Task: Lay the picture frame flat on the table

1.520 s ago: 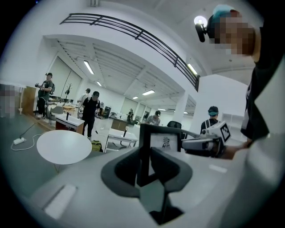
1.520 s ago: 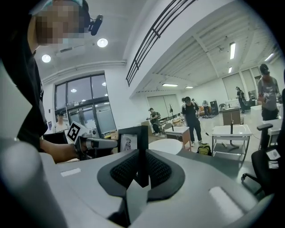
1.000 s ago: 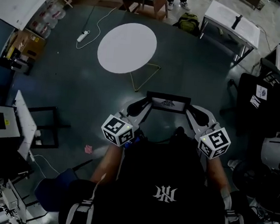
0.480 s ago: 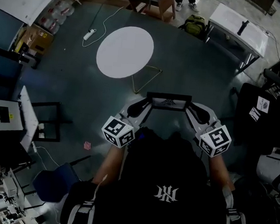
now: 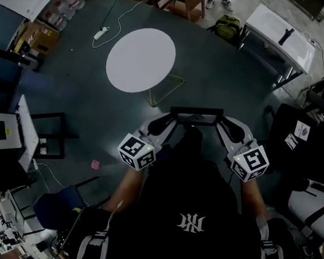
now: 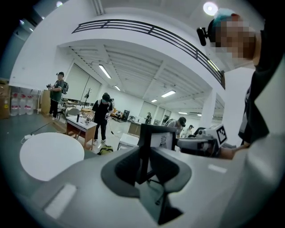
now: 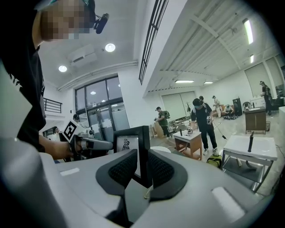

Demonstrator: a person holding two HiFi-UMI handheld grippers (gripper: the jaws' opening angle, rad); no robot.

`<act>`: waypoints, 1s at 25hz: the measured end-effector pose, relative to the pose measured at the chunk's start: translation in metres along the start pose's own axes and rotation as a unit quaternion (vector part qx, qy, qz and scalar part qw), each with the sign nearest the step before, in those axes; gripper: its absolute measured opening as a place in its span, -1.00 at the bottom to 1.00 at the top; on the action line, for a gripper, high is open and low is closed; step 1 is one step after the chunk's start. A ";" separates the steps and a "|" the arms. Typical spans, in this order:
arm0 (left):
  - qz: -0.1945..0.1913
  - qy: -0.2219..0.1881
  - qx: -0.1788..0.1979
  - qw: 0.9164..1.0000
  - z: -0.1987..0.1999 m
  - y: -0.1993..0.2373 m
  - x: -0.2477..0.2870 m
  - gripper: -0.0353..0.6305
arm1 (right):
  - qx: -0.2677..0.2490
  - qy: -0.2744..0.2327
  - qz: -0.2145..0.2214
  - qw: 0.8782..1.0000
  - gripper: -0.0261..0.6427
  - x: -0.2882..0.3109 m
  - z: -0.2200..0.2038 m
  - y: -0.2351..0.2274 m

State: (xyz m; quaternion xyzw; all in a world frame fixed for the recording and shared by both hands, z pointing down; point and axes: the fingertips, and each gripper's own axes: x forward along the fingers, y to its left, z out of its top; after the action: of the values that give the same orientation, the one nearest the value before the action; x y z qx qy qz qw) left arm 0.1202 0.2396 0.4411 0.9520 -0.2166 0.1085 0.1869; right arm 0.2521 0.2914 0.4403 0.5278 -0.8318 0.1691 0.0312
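Clamping left claw (image 5: 171,123) and right claw (image 5: 220,127) on the black rectangular picture frame (image 5: 196,113), I see the round white bench (image 5: 140,59) ahead-left, well apart.

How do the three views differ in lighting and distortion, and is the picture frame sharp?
Head view: dim, the round white table brightest, the picture frame small. Left gripper view: heavy fisheye bending, glaring ceiling lamp, frame edge soft. Right gripper view: same bending, frame sharpest.
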 end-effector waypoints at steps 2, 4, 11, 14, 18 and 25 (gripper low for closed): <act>-0.002 -0.004 -0.010 1.000 0.002 0.015 0.017 -0.71 | -0.001 0.010 -0.001 1.000 -0.70 0.014 0.001 -0.016; -0.005 -0.011 -0.019 1.000 0.012 0.035 0.034 -0.71 | 0.000 0.017 -0.003 1.000 -0.69 0.034 0.009 -0.032; -0.019 -0.032 -0.028 0.999 0.056 0.091 0.092 -0.71 | -0.027 0.028 -0.013 0.999 -0.66 0.091 0.051 -0.086; -0.026 -0.044 -0.029 0.998 0.090 0.124 0.117 -0.71 | -0.041 0.028 -0.022 0.999 -0.67 0.128 0.084 -0.115; -0.028 -0.053 -0.021 0.998 0.116 0.159 0.142 -0.72 | -0.062 0.030 -0.028 0.997 -0.71 0.167 0.108 -0.144; -0.003 -0.059 -0.028 0.998 0.133 0.212 0.152 -0.74 | -0.062 0.042 0.006 0.997 -0.73 0.233 0.122 -0.166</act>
State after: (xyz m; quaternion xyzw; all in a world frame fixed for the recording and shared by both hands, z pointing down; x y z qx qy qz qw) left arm 0.1748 -0.0476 0.4298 0.9519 -0.2273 0.0452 0.2004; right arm 0.3124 -0.0135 0.4202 0.5126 -0.8415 0.1396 0.0979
